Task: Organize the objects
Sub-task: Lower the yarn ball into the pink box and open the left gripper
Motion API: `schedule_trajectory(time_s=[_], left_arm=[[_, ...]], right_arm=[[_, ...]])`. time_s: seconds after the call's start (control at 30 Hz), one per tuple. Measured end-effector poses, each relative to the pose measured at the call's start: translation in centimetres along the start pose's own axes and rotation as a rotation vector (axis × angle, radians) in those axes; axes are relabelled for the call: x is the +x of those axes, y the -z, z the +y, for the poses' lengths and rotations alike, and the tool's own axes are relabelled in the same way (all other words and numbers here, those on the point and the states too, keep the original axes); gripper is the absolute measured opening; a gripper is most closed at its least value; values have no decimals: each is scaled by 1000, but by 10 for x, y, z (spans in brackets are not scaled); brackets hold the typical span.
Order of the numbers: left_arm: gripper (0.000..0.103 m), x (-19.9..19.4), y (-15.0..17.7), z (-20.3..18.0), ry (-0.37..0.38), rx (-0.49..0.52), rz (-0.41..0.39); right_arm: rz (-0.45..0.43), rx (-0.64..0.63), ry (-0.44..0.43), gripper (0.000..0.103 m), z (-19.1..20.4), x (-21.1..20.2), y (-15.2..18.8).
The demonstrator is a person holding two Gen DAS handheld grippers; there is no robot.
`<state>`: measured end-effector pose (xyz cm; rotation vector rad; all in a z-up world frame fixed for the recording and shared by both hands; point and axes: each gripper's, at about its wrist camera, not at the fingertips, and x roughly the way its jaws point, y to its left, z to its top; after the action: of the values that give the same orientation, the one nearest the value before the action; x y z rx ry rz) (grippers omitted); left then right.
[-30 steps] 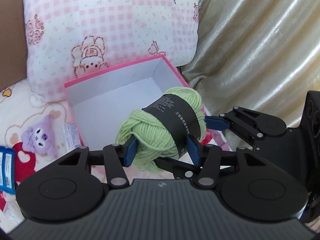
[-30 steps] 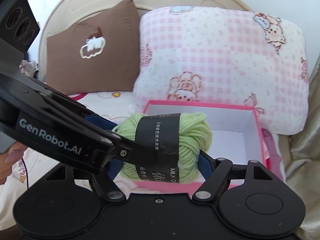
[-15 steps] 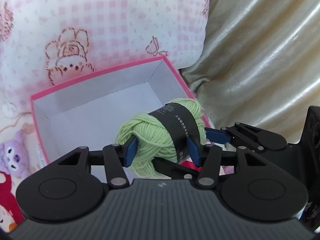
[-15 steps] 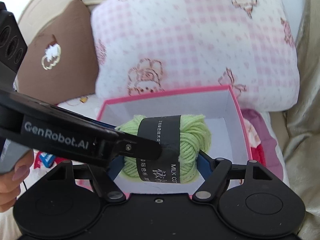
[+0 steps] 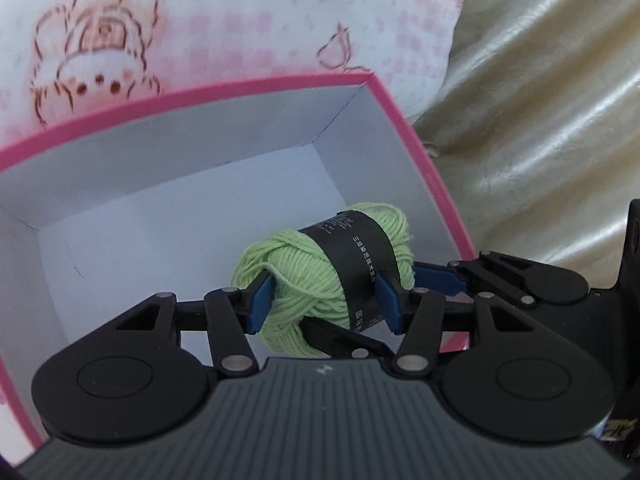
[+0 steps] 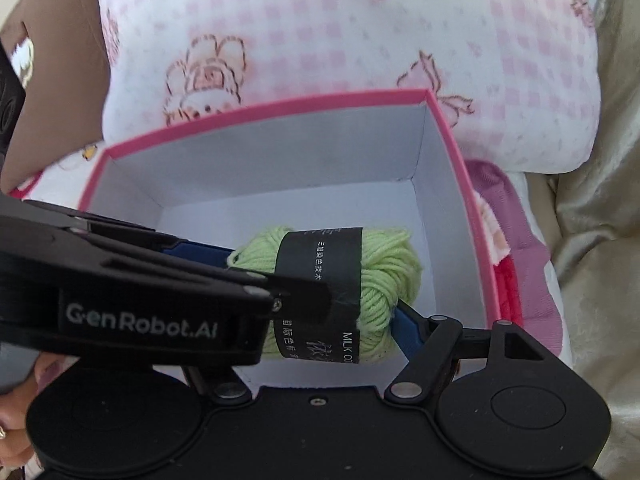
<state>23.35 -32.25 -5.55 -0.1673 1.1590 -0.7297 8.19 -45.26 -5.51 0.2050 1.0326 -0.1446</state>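
Note:
A light green yarn ball (image 5: 304, 272) with a black paper band hangs inside the open pink-rimmed box (image 5: 240, 88), low and near its right wall. Whether it touches the white floor I cannot tell. My left gripper (image 5: 324, 302) is shut on it, blue pads pressing into both ends. In the right wrist view the same yarn ball (image 6: 384, 276) sits between the fingers of my right gripper (image 6: 320, 332), also shut on it. Its left finger is hidden behind the left gripper (image 6: 276, 280), which reaches in from the left over the box (image 6: 280, 106).
A pink checked pillow (image 6: 340, 40) leans behind the box. Shiny beige fabric (image 5: 540, 120) rises on the right. A brown cushion (image 6: 52, 100) lies at the far left, pink and red cloth (image 6: 516, 264) right of the box. A person's hand (image 6: 12, 420) holds the left gripper.
Both grippers have come down and forward with the yarn ball, from above the near rim into the box. The box now fills much of both views.

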Motion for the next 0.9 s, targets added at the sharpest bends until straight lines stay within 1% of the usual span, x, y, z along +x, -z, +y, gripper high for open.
schedule_trajectory(time_s=[0.1,0.33,0.47,0.6,0.7,0.73,0.8,0.83,0.87,0.9], left_arm=[[53,7,0,4,5,-10,10],[54,16,0,13,2,-71,23],[55,17,2,19,3,-107,21],[56,18,3,17,-16,-129,51],[58,22,6,14,-26,-136,77],[58,24,7,13,-24,-142,83],[57,28,9,10,-18,-148,87],[56,30,9,9,-15,-151,82],[54,31,10,7,-7,-154,77],[52,33,10,6,0,-156,76]], right_arm=[[12,-49,39,77,5,6,-1],[50,-49,59,77,5,16,-5],[47,-56,62,76,7,14,-4],[44,-91,69,75,8,10,-2],[24,-121,89,75,9,1,2],[18,-128,83,75,8,-3,4],[15,-140,78,67,5,-7,6],[20,-150,78,55,4,-7,8],[28,-157,76,49,2,-6,9],[31,-157,76,47,1,-5,10]])
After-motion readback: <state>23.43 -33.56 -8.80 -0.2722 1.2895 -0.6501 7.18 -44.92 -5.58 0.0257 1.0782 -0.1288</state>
